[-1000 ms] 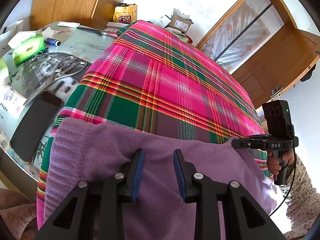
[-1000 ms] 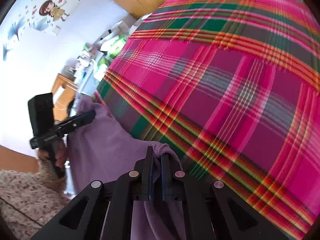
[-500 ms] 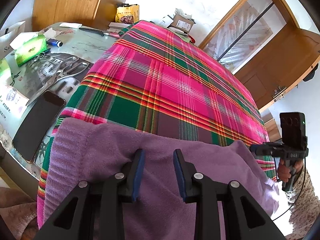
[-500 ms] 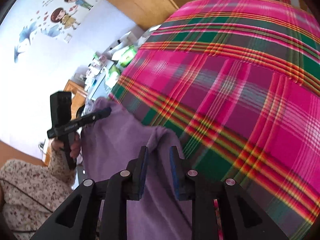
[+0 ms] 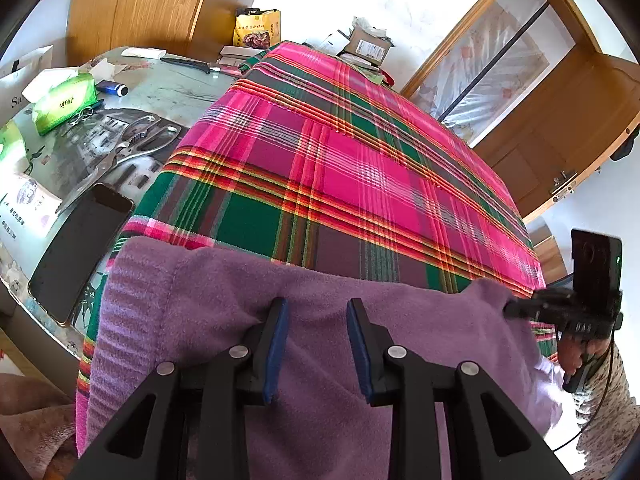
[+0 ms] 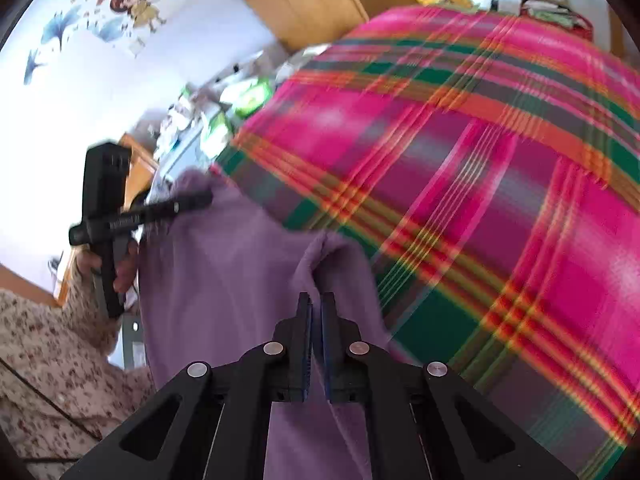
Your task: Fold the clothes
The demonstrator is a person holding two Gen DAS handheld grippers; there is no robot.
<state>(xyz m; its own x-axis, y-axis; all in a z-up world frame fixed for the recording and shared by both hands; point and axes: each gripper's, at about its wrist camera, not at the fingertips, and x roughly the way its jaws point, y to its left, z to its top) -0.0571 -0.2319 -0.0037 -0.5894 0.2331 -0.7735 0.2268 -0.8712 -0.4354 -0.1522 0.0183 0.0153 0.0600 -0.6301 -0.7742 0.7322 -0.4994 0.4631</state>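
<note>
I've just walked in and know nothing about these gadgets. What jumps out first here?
The bright pink and green plaid cloth covering most of the table grabs the eye first. At its near edge lies a purple garment; the right gripper is pinched shut on a raised fold of it, while the left gripper sits with its jaws apart over the fabric. To the left, on the bare table, lie a dark phone and scissors.

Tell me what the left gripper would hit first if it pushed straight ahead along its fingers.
Most likely the purple fleece garment: the left gripper stands open right over it. Beyond its edge lies the pink and green plaid cloth. Depth is unclear, so whether the fingertips already touch the fleece cannot be told.
</note>
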